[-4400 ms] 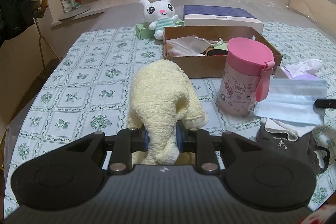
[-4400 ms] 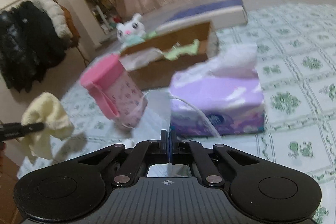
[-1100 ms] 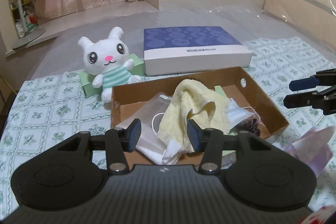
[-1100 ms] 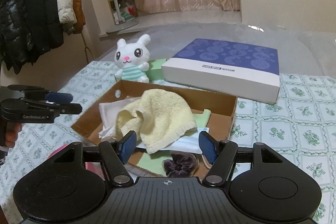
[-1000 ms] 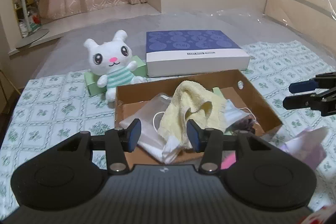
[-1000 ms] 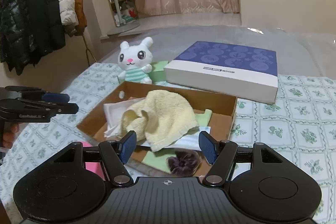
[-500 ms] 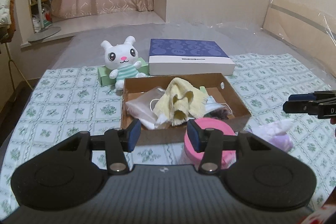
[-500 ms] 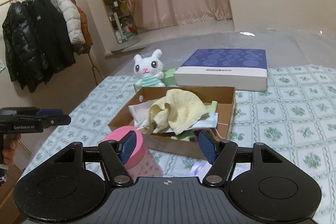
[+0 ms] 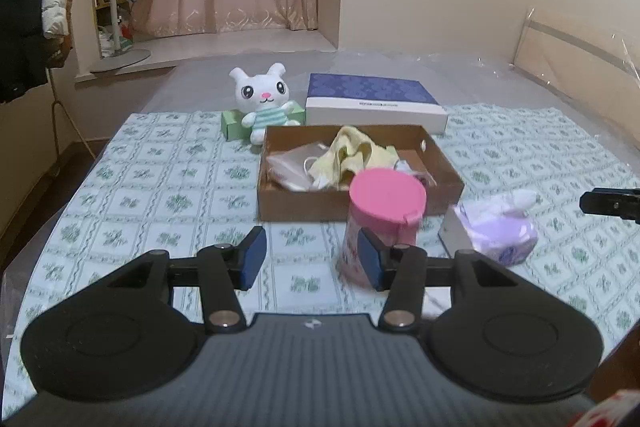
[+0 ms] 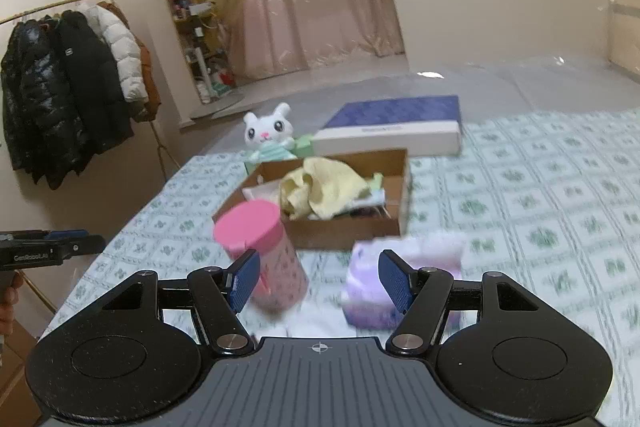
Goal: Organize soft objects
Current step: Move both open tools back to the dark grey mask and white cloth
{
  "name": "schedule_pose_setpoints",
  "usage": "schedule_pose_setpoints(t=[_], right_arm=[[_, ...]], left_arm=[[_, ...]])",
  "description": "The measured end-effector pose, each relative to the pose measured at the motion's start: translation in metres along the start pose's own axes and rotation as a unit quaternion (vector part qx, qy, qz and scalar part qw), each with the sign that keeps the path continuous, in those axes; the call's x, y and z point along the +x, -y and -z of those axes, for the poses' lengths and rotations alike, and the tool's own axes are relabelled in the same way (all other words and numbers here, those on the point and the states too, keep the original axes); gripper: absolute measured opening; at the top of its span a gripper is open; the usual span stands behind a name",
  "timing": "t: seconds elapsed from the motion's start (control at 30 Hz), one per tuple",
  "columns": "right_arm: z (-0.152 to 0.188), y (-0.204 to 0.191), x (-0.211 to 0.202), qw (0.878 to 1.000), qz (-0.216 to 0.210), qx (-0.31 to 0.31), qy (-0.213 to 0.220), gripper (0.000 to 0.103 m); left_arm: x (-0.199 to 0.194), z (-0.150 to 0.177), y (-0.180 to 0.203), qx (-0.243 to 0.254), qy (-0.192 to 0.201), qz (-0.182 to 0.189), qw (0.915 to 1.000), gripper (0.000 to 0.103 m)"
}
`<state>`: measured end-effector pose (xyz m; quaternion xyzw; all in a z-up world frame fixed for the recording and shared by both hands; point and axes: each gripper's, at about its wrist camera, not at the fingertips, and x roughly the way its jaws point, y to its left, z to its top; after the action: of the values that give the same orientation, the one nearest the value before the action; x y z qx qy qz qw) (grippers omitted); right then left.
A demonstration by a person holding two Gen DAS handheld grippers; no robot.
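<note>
Left gripper (image 9: 310,259): jaws spread, nothing between them.
Right gripper (image 10: 320,277): jaws spread, nothing between them.
Towel (image 9: 352,155): yellow, heaped in the box (image 9: 340,207), far of both grippers, mid-table.
Tissue pack (image 10: 384,279): near right, just ahead of the right gripper; likely the nearer hand for it.
Cup (image 9: 380,223): pink, stands between left gripper and box.
</note>
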<state>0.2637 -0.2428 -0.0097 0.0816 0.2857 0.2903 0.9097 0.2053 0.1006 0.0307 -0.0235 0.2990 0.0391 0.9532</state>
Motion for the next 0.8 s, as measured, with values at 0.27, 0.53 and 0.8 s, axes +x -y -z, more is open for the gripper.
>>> schedule_pose_setpoints(t=[0.27,0.53,0.8], right_arm=[[0.049,-0.006,-0.012,0.999,0.023,0.009,-0.035,0.066],[0.082,0.0,-0.003,0.996,0.05,0.009,-0.071,0.066],[0.098,0.009,0.011,0.993,0.055,0.016,-0.099,0.066]], left_arm=[[-0.023,0.04,0.018,-0.013,-0.017,0.009,0.9997,0.048],[-0.019,0.065,0.041,-0.042,-0.043,0.05,0.9969,0.048],[0.002,0.085,0.073,-0.02,-0.074,0.073,0.9944,0.055]])
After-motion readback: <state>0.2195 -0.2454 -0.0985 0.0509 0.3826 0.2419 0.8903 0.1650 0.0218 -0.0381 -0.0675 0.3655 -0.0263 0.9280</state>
